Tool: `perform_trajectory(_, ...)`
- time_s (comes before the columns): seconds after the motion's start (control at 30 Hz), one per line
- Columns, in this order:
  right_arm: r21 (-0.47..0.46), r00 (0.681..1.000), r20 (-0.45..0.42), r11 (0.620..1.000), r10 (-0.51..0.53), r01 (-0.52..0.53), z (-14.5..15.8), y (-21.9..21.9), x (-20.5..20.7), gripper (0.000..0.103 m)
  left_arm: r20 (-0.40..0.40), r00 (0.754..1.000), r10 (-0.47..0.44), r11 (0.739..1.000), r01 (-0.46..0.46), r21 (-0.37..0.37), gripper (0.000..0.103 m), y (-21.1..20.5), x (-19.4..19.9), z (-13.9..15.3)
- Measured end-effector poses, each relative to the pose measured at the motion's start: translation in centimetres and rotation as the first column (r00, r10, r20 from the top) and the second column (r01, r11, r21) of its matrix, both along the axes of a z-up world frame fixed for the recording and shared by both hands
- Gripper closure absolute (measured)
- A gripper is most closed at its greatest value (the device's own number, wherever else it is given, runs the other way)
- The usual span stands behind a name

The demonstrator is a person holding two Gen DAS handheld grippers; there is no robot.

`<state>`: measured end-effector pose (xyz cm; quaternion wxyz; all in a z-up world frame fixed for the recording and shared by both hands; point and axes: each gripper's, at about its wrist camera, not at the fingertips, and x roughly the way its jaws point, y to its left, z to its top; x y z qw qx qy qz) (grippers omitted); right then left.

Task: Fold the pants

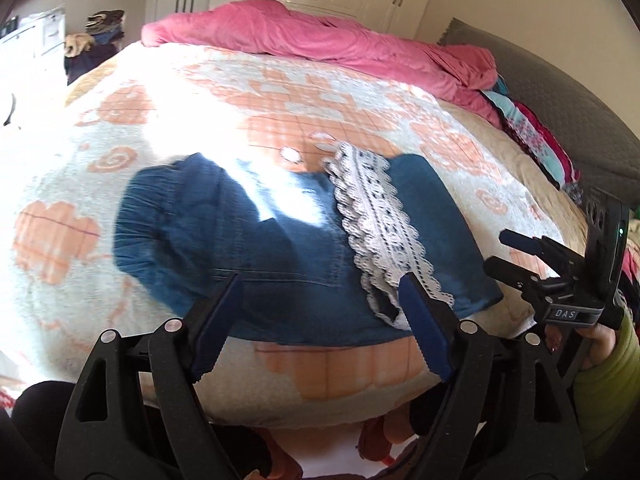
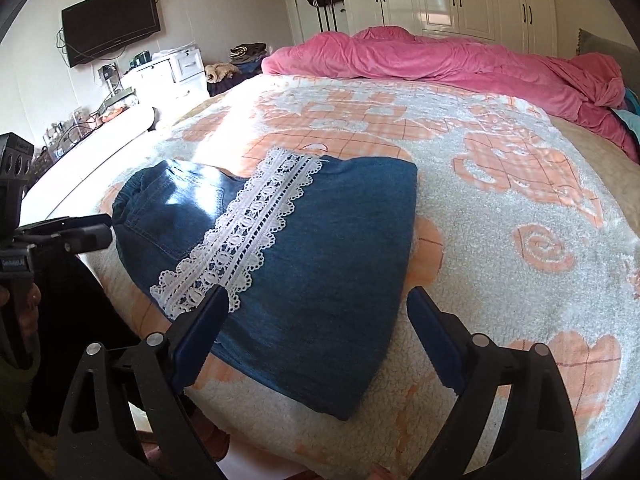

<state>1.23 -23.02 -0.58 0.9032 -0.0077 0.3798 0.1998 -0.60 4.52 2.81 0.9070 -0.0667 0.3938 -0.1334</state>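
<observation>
The blue denim pants (image 1: 280, 248) lie folded on the bed near its front edge, with a white lace trim (image 1: 376, 224) running across them. They also show in the right wrist view (image 2: 320, 256), with the lace trim (image 2: 248, 236) on the left half. My left gripper (image 1: 320, 292) is open and empty, just above the pants' near edge. My right gripper (image 2: 316, 300) is open and empty over the folded end. The right gripper also shows in the left wrist view (image 1: 508, 256), and the left gripper in the right wrist view (image 2: 92, 232).
The bed has a white and orange patterned blanket (image 2: 500, 208). A pink duvet (image 2: 440, 60) is bunched along the far side. A dark headboard (image 1: 560, 92) is at the right. White drawers (image 2: 168, 76) and a wall TV (image 2: 108, 20) stand left.
</observation>
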Motion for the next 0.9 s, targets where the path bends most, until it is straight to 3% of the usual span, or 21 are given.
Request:
perform_trajectory(0.27,0.029,0.999,-0.021,0.999,0.028,-0.027,0.9,1.2,1.1,0.009,-0.015,0.996,0.091,0.995,-0.092,-0.028,0.024,4.0,0.1,-0.1)
perform_trajectory(0.53,-0.030,0.993,0.005,0.992,0.120,-0.120,3.1,4.7,3.0,0.009,-0.058,0.990,0.131,0.987,-0.136,-0.087,0.022,6.3,0.5,-1.1)
perform_trajectory(0.83,-0.033,0.956,-0.032,0.956,0.291,-0.292,5.1,12.5,7.6,0.009,-0.145,0.976,0.162,0.971,-0.184,-0.153,0.021,7.9,2.1,-3.0)
perform_trajectory(0.9,-0.034,0.941,-0.038,0.941,0.335,-0.337,5.4,14.6,8.7,0.009,-0.194,0.970,0.147,0.954,-0.190,-0.232,0.021,8.7,2.6,-4.0)
